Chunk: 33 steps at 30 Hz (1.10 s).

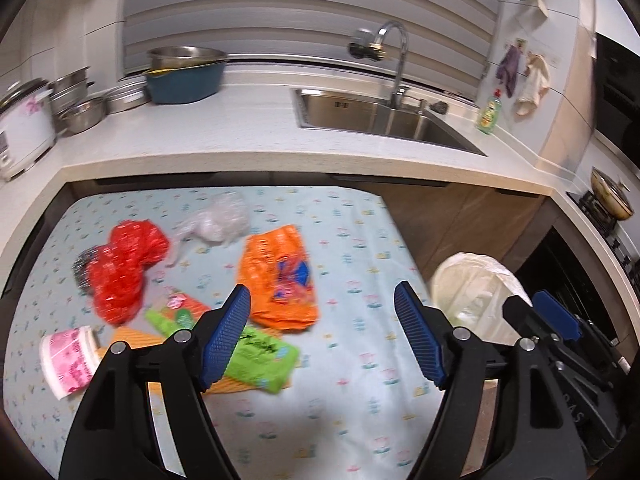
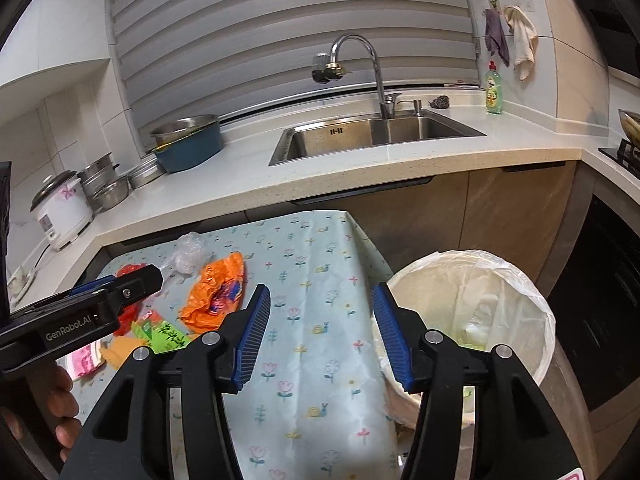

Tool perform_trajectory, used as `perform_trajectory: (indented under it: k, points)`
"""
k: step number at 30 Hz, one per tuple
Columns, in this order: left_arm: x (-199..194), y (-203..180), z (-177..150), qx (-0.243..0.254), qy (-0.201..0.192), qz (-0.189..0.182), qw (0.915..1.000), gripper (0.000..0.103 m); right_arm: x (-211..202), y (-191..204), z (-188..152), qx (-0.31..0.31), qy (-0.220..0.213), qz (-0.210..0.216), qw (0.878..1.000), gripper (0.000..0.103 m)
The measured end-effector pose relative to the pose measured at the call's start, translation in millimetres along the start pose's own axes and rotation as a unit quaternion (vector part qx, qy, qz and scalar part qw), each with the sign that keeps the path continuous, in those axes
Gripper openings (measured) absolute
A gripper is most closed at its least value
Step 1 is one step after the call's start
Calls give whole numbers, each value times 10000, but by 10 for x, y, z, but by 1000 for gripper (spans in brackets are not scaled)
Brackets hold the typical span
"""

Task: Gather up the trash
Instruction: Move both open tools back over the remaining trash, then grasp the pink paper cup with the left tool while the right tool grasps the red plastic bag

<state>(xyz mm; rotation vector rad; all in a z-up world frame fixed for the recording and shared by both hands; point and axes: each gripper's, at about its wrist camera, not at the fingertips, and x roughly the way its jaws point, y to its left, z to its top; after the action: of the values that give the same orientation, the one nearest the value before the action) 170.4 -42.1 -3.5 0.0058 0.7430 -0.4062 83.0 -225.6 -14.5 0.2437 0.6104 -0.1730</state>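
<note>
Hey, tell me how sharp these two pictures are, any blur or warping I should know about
Left wrist view: motion blur smears the red wrapper and orange bag, while the left gripper itself stays crisp. Right wrist view: sharper overall, the tablecloth print reads cleanly. Both views: fisheye bends the countertop edge, with dark corners.

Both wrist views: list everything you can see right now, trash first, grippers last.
orange wrapper: one, orange, mid-table
red wrapper: one, red, table's left
clear plastic bag: one, clear, far side of table
green packet: one, green, near left gripper
paper cup: one, pink-white, table's left edge, lying down
bin: one, white liner, right of table
sink: one, steel, counter
dish soap: one, green, beside sink
rice cooker: one, white, counter left
left gripper: open, empty
right gripper: open, empty
</note>
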Motion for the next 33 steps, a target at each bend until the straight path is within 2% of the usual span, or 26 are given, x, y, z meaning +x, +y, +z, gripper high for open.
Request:
perform_trajectory:
  k: [7,13,15,19,27,33]
  points:
    - [-109,761,-190,-416,80,601,9973,77,76,559,-91,-321,130,323,9989,54]
    - [-202,1398,-382,-792,184,1048,9912,79,166,983,-165,-509,247,540,9969,54]
    - [-238,1593,-443,-904,208,1194,9885,84,205,1120,-179,-567,292,603,9961,54]
    - [-304,1913,-570,-998,264,1450,9840,86,291,1407,-229,-706,387,730,9941,54]
    - [-309,2446,-848,-1338,584,1394,9794,87,495,1962,-337,-993,553,934,9891,58]
    - [-242,2589,-911,-1393,716,1211,9802,83,658,2345,-391,-1157,651,1065,9854,58]
